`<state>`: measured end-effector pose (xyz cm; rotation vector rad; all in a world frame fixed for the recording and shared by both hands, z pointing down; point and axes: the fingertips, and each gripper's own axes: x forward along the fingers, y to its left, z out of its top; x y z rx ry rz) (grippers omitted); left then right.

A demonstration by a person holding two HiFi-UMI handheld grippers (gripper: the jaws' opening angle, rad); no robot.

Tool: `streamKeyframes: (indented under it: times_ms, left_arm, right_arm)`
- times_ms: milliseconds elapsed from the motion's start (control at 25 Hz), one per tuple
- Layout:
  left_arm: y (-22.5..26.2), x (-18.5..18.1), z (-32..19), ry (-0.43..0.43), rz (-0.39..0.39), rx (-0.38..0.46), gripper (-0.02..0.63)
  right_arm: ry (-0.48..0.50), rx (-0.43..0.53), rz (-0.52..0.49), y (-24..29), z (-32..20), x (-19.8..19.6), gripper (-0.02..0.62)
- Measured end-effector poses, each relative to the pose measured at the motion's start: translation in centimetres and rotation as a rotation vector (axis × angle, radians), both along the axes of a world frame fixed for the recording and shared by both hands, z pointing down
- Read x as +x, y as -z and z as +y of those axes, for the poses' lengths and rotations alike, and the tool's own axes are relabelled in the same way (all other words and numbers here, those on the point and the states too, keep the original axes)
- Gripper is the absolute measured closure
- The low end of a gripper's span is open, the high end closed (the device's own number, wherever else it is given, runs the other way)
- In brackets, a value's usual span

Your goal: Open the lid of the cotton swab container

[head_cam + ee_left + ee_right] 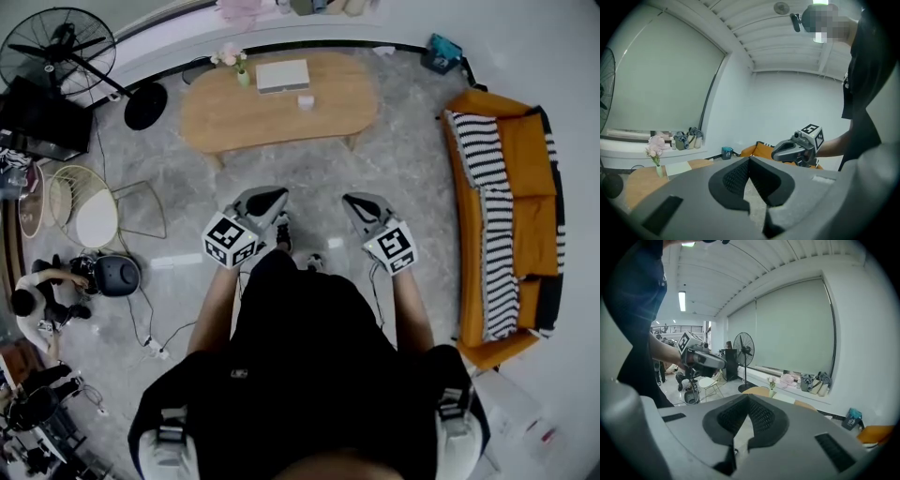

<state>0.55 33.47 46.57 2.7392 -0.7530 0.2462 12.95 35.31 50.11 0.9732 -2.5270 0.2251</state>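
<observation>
A small white container (305,101) stands on the oval wooden table (225,117), beside a flat white box (282,75) and a vase of pink flowers (239,67). I stand well back from the table, over the grey floor. My left gripper (275,198) and right gripper (353,202) are held side by side at waist height, pointing toward the table, both shut with nothing between them. In the left gripper view the jaws (750,161) meet, and the right gripper (797,147) shows beyond them. The right gripper view shows its jaws (748,399) closed and the left gripper (701,357) at the left.
An orange sofa (530,159) with a striped blanket runs along the right. A standing fan (66,52) and a wire chair (89,208) are at the left, with people (37,295) and cables (150,337) on the floor. A teal box (441,53) sits by the far wall.
</observation>
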Motion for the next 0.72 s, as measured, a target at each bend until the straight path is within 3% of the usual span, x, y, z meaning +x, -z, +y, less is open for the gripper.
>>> streamKeyframes:
  times_ms: [720]
  left_arm:
    - [-0.7,-1.5,-8.4,-0.037,0.006,-0.014,0.607]
  right_arm:
    - [0.016,-0.036,0.009,-0.9,-7.5,-2.5,0.603]
